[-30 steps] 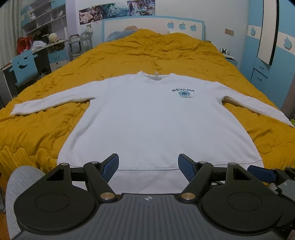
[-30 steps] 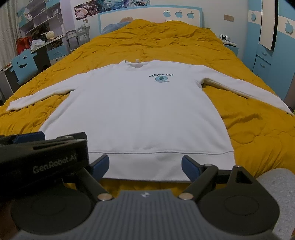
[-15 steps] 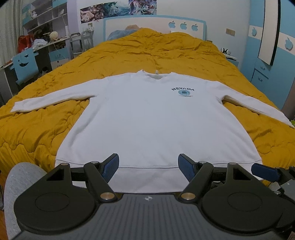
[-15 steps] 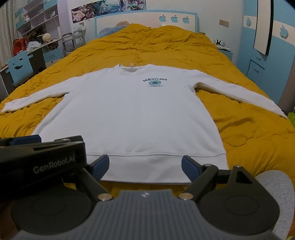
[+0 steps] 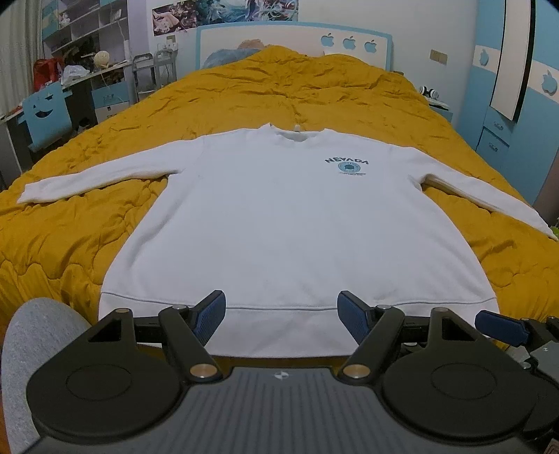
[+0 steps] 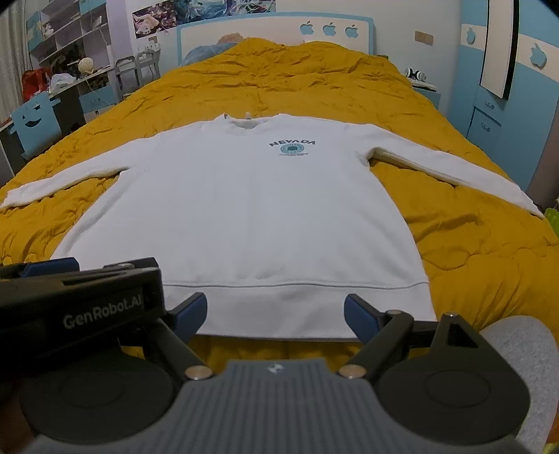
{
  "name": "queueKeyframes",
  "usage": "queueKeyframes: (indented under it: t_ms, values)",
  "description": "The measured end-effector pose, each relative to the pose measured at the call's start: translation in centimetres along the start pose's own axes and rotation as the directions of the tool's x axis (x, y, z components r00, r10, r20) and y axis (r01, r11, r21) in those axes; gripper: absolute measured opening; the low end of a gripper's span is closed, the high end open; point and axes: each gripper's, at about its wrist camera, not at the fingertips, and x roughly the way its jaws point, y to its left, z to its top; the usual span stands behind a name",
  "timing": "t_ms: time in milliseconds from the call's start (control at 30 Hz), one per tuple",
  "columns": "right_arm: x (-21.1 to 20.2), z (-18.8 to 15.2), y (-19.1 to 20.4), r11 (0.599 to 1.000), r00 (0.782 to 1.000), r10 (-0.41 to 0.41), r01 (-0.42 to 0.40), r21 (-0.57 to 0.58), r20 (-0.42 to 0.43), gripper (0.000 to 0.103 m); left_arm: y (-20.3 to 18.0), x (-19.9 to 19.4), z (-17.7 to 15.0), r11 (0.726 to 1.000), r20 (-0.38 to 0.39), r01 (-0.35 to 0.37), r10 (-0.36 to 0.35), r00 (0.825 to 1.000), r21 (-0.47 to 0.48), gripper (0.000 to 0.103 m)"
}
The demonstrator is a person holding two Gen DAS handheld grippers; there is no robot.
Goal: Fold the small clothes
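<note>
White sweatshirt (image 5: 290, 223) lies flat, front up, on the bed (image 5: 314, 94) with its orange quilted cover. Both sleeves are spread out to the sides, collar toward the headboard (image 5: 349, 38), hem at the near edge of the bed. "NEVADA" print (image 5: 347, 165) with a blue round logo sits on the chest, right of centre in both views.

Left gripper (image 5: 281, 316) is low in front of the hem, jaws wide open, blue pads (image 5: 209, 314) apart with only the hem band seen between them, holding nothing. Cannot tell if the pads touch the fabric.

Right gripper (image 6: 274, 316) is likewise at the hem, jaws wide open, empty, pads (image 6: 360, 317) either side of the hem band. The left gripper's black body, marked "GenRobot.AI", fills the lower left of the right wrist view, so the two are close side by side. A blue pad of the right gripper shows at the right edge of the left wrist view.

Grey sleeve (image 5: 38, 335) shows at lower left in the left view, another at lower right in the right view.

Background: desk and shelves (image 5: 80, 42) on the left, blue chair (image 5: 47, 115) with a face cutout, blue wardrobe (image 5: 513, 115) on the right, posters (image 5: 223, 14) above the headboard.
</note>
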Motion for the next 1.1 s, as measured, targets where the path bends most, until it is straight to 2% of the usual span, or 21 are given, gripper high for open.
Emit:
queueKeyframes:
  t_ms: [1100]
  values:
    - [-0.31, -0.11, 0.53, 1.000, 1.000, -0.005, 0.005, -0.017, 0.010, 0.081, -0.01, -0.26, -0.04, 1.000, 0.013, -0.006, 0.007, 1.000, -0.001, 0.086]
